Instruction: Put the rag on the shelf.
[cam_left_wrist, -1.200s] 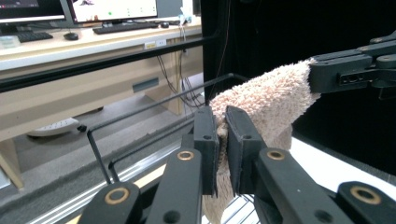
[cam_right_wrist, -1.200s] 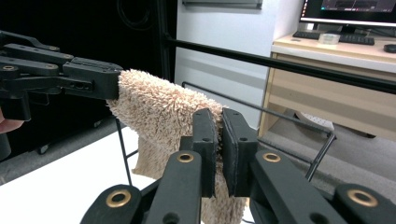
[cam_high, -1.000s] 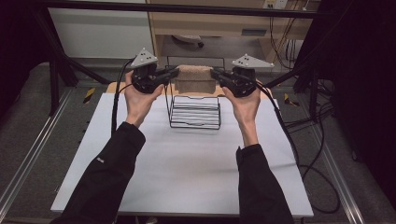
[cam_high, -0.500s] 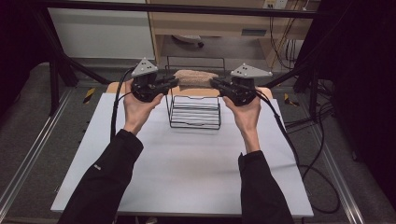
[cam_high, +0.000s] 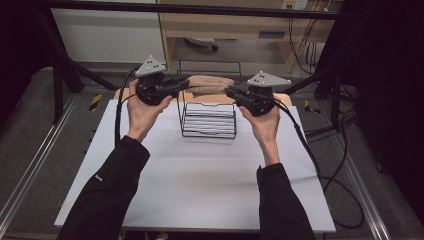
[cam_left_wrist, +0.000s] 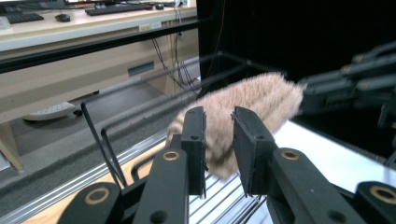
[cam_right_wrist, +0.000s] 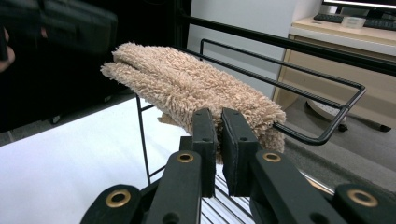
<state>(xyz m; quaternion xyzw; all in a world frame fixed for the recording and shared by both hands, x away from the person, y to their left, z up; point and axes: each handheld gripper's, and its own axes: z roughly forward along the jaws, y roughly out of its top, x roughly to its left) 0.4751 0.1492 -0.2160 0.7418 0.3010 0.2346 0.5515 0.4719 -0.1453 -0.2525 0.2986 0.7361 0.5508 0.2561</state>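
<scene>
Left jaws: the left gripper (cam_left_wrist: 219, 154) had just been opening; its pads stood slightly spread with the end of the towel (cam_left_wrist: 243, 116) between them, and a gap showed on the left gripper view, so no firm pinch.
Right jaws: the right gripper (cam_right_wrist: 222, 154) stood pressed onto the other end of the towel (cam_right_wrist: 196, 98), pile bulging around the pads.
Location of towel: folded, held above the rear top rail of the wire rack (cam_high: 208, 120), which stood on the white table (cam_high: 200, 190); whether it rested on the rail could not be told.
Texture: deep beige pile, soft and limp; judged to sag wherever unsupported.
Weight: judged light; one gripper should carry it, though it would hang.
Slip: pile compresses, so a shallow pinch may creep off.
Fragility: none expected; snagging on rack wires is the likelier fault.
Recommended hold: across the folded thickness, well inside an end, not on loose fringe.
Hands: both hands (cam_high: 142, 107) were level, either side of the rack.
</scene>
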